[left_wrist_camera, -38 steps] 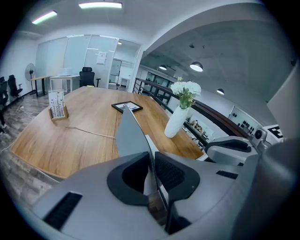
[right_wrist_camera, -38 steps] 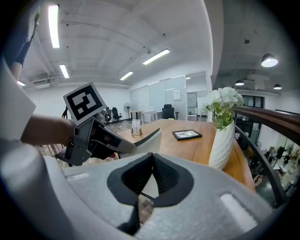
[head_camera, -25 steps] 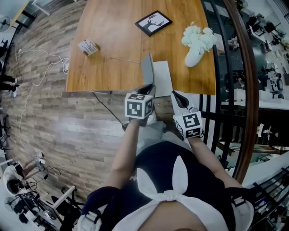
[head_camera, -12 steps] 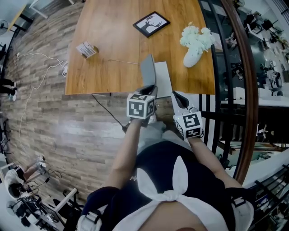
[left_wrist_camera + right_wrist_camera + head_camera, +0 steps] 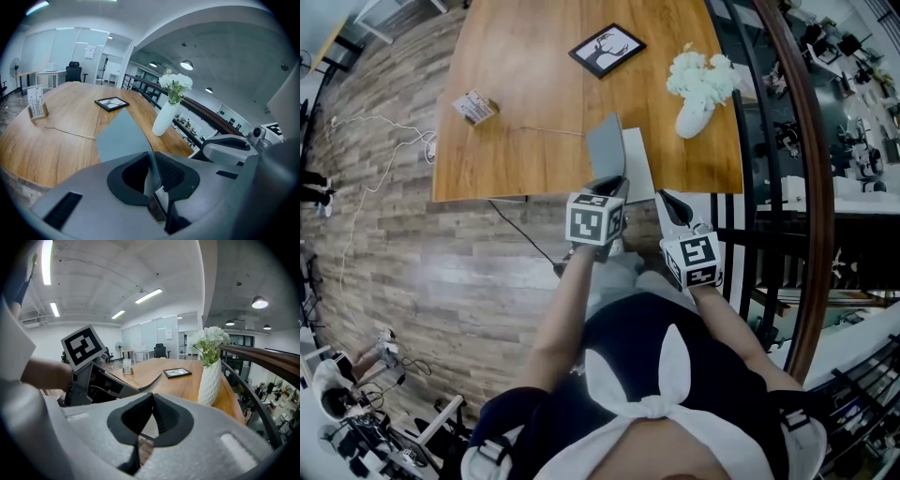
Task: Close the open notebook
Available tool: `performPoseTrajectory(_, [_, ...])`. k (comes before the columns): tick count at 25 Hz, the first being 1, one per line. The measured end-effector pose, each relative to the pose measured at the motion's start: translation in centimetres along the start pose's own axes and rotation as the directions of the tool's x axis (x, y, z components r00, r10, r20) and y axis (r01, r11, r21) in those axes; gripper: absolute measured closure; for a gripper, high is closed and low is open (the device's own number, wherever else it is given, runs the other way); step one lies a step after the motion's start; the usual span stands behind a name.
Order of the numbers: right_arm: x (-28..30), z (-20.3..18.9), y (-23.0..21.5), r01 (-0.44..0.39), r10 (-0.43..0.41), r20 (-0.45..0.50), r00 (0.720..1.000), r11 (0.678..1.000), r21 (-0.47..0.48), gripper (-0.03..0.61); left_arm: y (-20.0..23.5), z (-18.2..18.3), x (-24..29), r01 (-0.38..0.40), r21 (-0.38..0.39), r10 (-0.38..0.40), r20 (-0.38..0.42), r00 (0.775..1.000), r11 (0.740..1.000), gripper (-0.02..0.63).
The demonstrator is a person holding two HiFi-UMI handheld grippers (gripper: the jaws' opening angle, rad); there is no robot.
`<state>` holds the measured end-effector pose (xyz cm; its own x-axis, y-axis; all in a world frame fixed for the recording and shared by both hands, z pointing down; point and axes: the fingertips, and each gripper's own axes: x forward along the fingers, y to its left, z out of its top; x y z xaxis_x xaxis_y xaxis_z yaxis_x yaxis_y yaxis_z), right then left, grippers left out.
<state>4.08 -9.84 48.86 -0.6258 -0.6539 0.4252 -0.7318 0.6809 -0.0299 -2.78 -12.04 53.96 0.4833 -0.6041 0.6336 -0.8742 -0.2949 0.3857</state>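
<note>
— So, where is our notebook (image 5: 637,167)?
— On the surface (image 5: 525,112), at its near edge, at 12 o'clock from our grippers. Its grey cover (image 5: 119,136) stands up, tilted. The white page lies flat at 3 o'clock of it.
— And our hold?
— Our left gripper (image 5: 153,159) has its fingers (image 5: 174,172) clamped on the cover's near edge. Our right gripper (image 5: 151,401), at 3 o'clock of the left, has its fingers (image 5: 165,416) together on nothing.
— How will it handle?
— We judge the cover light, thin and bendy, probably smooth. We'd pinch it well away from the spine and swing it over gently, so the book doesn't slide.
</note>
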Motion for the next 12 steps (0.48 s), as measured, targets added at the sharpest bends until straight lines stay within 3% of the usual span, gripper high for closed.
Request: performPoseTrajectory(12, [0.4,-0.7,-1.3,0.026,-0.026,-0.018,1.000,0.999,0.025,0.580,-0.8,-0.2,2.2,0.040,0.029,-0.039,-0.049,0.998,0.999,0.557])
